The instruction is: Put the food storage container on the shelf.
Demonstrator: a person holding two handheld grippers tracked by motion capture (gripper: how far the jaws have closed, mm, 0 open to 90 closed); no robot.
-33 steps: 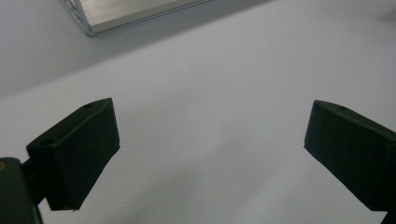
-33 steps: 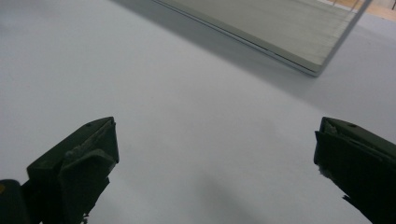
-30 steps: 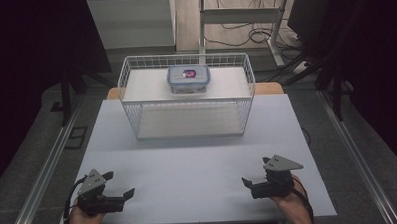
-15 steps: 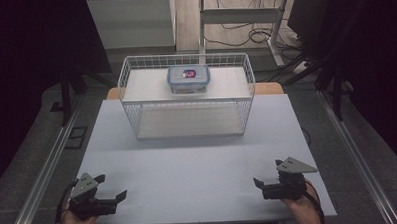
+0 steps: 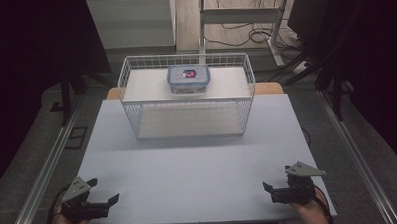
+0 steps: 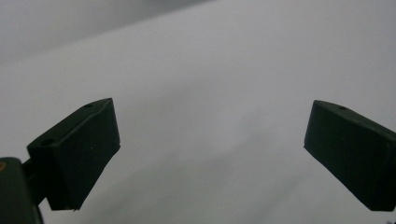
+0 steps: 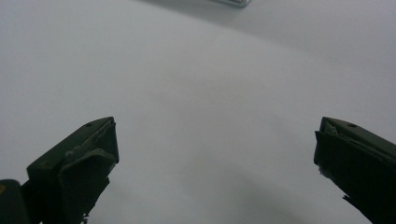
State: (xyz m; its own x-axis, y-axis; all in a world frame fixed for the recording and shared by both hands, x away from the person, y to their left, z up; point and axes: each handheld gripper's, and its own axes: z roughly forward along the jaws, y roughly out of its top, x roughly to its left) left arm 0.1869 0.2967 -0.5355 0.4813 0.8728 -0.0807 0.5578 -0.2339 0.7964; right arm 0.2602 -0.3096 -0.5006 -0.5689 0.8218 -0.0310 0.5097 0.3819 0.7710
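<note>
Both grippers are sitting at the near edge of the white table [image 5: 198, 167], well apart from each other. The left gripper [image 5: 103, 201] is at the near left corner, the right gripper [image 5: 271, 188] at the near right. In each gripper view the two black jaws are standing wide apart with nothing but bare tabletop between them — neither is holding anything.

The lidded container [image 5: 188, 78], clear with a blue-rimmed lid, is lying inside the wire basket [image 5: 137, 121] at the far side of the table, toward the basket's back wall and about centred. It is well away from both grippers.

Judgement: this reads as a rest or start posture — no approach is under way. Any next move on the container is calling for a long forward reach over the basket's rim, descending from above, jaws kept wide enough to span the lid.
</note>
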